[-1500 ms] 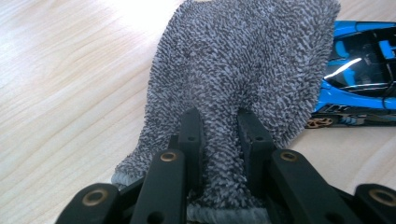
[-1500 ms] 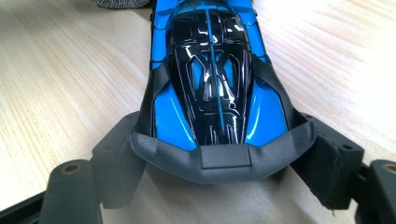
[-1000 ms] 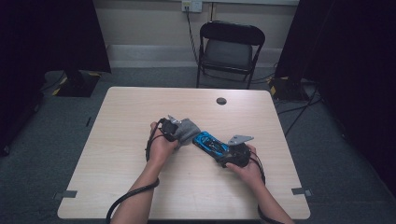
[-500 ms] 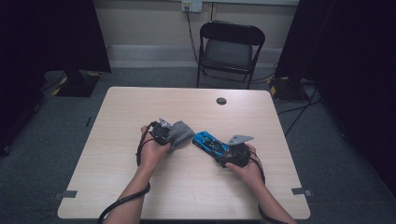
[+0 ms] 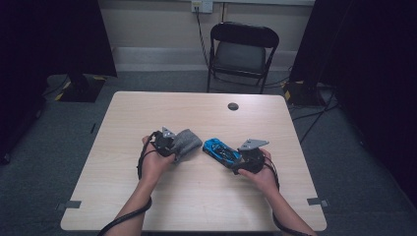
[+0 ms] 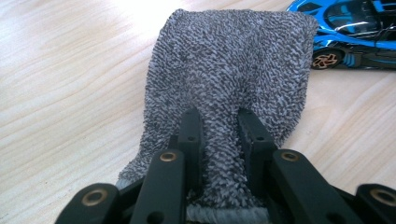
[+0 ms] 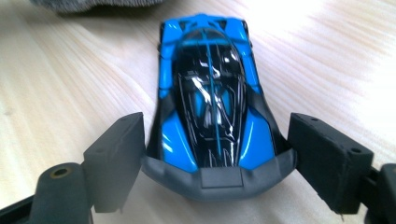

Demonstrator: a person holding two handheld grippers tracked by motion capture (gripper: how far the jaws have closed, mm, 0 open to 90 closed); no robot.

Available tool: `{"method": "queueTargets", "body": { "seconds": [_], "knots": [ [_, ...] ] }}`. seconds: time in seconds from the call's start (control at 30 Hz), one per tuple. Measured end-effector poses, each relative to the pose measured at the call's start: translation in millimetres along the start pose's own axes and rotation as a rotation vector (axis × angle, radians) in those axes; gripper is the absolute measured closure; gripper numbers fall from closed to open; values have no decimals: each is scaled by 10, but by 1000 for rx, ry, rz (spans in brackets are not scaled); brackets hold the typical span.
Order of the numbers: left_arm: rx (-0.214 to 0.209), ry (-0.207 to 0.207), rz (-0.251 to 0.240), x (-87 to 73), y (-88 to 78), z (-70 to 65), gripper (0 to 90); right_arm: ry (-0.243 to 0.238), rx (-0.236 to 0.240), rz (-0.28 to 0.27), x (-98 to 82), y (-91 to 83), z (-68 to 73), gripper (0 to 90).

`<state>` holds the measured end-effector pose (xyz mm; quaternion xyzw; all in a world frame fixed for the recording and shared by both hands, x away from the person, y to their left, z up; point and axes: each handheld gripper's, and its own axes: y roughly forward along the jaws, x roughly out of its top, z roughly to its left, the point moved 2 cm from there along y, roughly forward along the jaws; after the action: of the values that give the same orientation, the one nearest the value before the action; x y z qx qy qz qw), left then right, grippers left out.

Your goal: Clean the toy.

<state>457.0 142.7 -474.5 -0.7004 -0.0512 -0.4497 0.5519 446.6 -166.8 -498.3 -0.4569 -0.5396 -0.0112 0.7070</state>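
Note:
A grey knitted cloth [image 5: 188,142] lies on the wooden table [image 5: 196,206], left of centre. My left gripper [image 5: 168,143] is shut on its near end; in the left gripper view the black jaws pinch a fold of the cloth [image 6: 233,70] at the gripper [image 6: 218,119]. To its right sits a blue and black toy car [image 5: 221,150], nose toward the cloth. My right gripper [image 5: 242,164] stands behind the car. Its jaws have just been opening, and the car's rear [image 7: 210,107] lies between the pads of the gripper [image 7: 217,128] without being pressed. The car [image 6: 355,32] is a small gap from the cloth.
A small round black disc [image 5: 233,106] lies near the table's far edge. A black folding chair [image 5: 243,49] stands beyond the table. Cables trail from both grippers toward the near edge. Bare tabletop lies to the far left and right.
My left hand has drawn the grey cloth to the left, off the car's nose, leaving a gap. The right hand and the car have stayed put.

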Motion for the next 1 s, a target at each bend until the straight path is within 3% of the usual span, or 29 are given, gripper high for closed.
{"method": "queueTargets", "body": {
  "seconds": [0.17,0.33,0.4,0.73,0.8,1.0],
  "knots": [
    [-5,0,-11,-8,-29,-37,741,-3,13,-9,133,-99,12,205],
    [-17,20,-18,3,-62,-93,741,-32,-7,-45,378,-223,-22,235],
    [-25,22,-21,2,-65,-120,741,-24,13,-55,434,-215,-44,279],
    [-46,37,-27,-32,-96,-175,741,-19,17,-10,440,150,-42,372],
    [-50,32,-28,-48,-99,-175,741,-26,16,-28,444,179,-38,416],
    [-53,29,-21,-111,-98,-171,742,-23,28,0,394,297,-27,409]
  ]
}}
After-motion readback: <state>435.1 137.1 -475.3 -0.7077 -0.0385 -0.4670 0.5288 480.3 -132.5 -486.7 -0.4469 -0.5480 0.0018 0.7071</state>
